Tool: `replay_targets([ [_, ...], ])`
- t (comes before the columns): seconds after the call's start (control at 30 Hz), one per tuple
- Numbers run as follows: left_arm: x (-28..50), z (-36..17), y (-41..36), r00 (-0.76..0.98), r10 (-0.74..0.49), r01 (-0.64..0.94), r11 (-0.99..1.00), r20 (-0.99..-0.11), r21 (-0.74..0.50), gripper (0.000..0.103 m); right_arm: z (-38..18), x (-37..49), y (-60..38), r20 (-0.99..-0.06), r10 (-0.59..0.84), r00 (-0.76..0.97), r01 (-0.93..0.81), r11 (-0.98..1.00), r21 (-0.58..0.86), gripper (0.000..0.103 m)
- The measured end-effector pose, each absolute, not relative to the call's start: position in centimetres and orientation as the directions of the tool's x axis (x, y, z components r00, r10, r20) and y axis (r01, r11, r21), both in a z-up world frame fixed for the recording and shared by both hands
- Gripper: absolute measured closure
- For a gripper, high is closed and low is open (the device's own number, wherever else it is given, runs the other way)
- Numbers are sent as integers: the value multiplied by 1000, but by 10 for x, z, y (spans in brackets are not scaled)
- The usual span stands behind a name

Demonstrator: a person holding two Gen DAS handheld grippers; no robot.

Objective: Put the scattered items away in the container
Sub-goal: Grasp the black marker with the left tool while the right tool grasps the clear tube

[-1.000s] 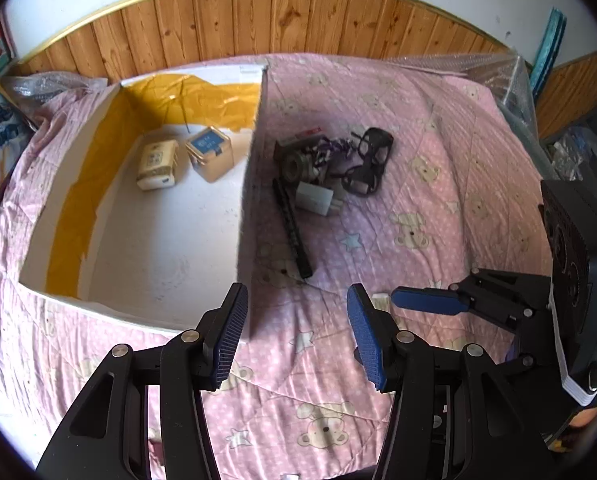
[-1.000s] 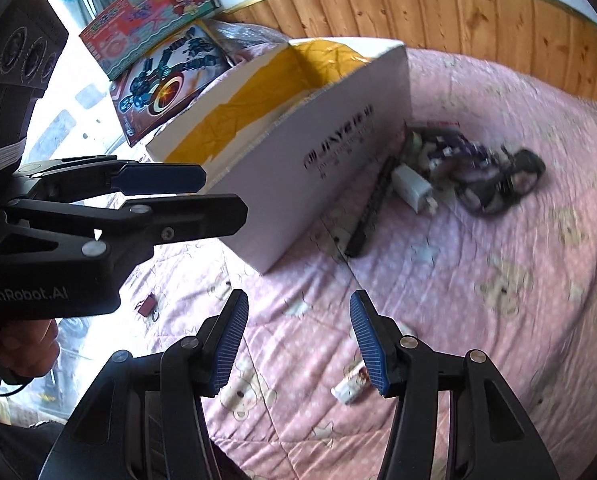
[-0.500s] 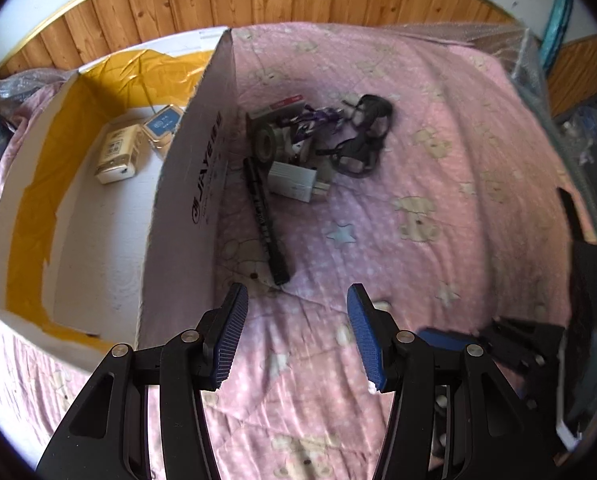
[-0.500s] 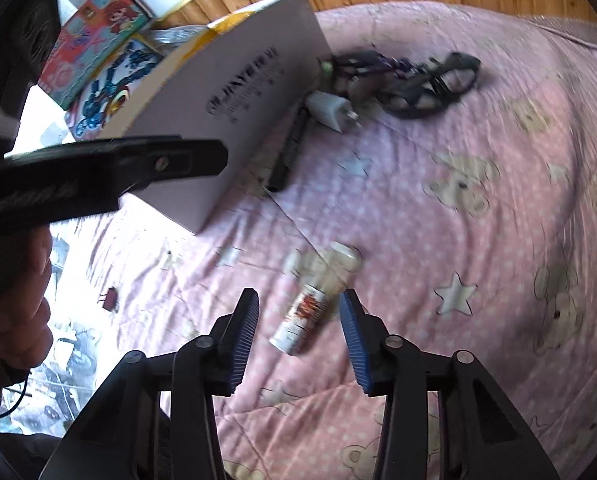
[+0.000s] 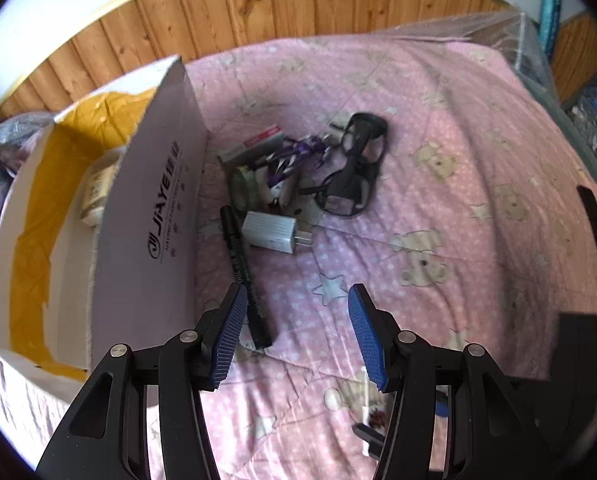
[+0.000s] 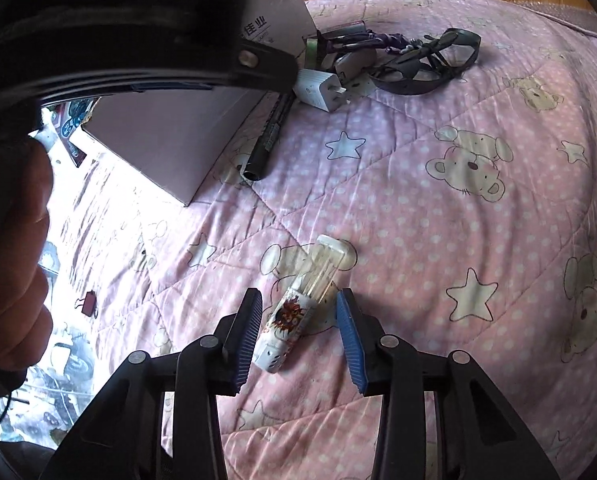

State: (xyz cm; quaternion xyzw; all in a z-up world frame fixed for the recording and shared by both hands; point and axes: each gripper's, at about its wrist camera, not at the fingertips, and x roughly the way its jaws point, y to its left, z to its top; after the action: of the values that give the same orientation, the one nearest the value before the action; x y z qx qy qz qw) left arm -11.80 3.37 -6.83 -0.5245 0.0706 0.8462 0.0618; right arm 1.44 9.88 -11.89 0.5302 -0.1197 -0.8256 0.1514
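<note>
Right gripper [image 6: 299,340]: ribbed blue pads, jaws closing around a small cylindrical toothpick tube [image 6: 298,312] with clear cap and printed white body, lain on the quilted pink bedspread [image 6: 438,240]; pads not yet pressed on it. Left gripper [image 5: 294,336]: jaws held wide, nothing between. White cardboard box [image 5: 158,220], yellow-taped inside, is stood near. Black marker [image 5: 246,276], white charger plug [image 5: 270,232] and black glasses [image 5: 354,168] are clustered beside it.

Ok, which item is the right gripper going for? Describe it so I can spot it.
On the pink bear-print quilt, well clear of the cardboard box and the pile beside it, a small tube lies alone. It sits between the closing right gripper jaws: clear cap, white body, a red-and-black picture.
</note>
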Motion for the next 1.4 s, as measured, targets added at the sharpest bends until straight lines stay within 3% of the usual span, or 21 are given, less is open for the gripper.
replay_targets([
  [0.33, -153, -128, -10, -322, 79, 34, -995, -943, -95, 47, -118, 19, 81, -850, -299, -434, 223, -950, 221, 63],
  [0.53, -156, -134, -14, -399, 99, 32, -992, -911, -122, 48, -119, 21, 82, -841, -262, -473, 261, -954, 150, 81],
  [0.6, -154, -135, -13, -420, 82, 18, -995, -904, -98, 57, -120, 21, 88, -836, -270, -477, 256, -953, 162, 91],
  [0.67, -153, -136, -15, -429, 47, 8, -998, -902, -56, 81, -120, 20, 95, -829, -294, -475, 249, -949, 193, 91],
  [0.73, -151, -135, -21, -431, 55, 15, -998, -901, -68, 90, -118, 19, 98, -821, -320, -472, 239, -943, 230, 91],
  [0.97, -137, -131, -29, -438, 68, 43, -994, -896, -97, 90, -116, 15, 121, -786, -417, -456, 165, -908, 385, 91],
  [1.4, -90, -99, -28, -492, 114, -13, -992, -863, -124, 90, -100, 24, 121, -778, -422, -465, 154, -904, 398, 91],
])
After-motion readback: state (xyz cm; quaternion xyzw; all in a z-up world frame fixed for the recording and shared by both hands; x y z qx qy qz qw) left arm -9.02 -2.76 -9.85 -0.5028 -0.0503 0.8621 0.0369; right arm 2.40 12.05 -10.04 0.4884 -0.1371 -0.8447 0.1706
